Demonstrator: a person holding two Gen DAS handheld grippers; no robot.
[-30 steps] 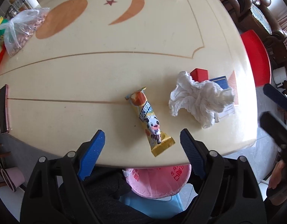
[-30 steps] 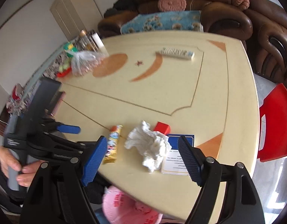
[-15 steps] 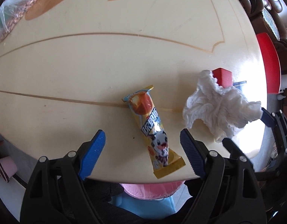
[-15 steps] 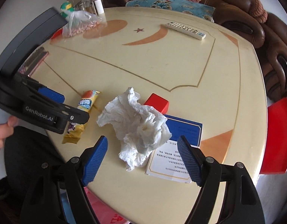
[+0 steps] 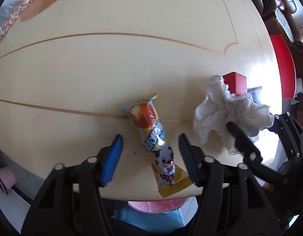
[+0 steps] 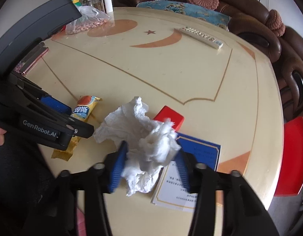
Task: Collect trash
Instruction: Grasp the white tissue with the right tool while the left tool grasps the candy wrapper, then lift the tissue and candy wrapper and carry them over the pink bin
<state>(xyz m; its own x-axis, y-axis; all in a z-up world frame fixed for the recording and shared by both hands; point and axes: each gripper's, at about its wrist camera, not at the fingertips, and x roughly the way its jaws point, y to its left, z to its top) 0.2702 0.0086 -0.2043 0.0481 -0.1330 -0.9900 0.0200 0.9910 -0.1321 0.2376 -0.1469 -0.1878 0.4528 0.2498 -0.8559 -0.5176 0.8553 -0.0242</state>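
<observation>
Tabletop wrapper (image 5: 158, 143) lies between closing left jaws.

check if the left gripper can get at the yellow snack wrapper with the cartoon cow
Probably yes: the left gripper straddles the yellow snack wrapper, jaws closing around it, nothing in between; the crumpled white tissue lies apart.

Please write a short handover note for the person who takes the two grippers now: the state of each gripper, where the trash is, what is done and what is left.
Left gripper: pointing down over the snack wrapper, jaws closing, wrapper between them; the pads do not press on it yet.
Right gripper: jaws closing around the crumpled tissue, pads at its sides.
Both items lie near the table's front edge. The tissue partly covers a red box and a blue-and-white card.
Done: both grippers lined up on their items.
Left: finish both grips, lift, and carry the trash away. No bin is clearly visible here.
</observation>
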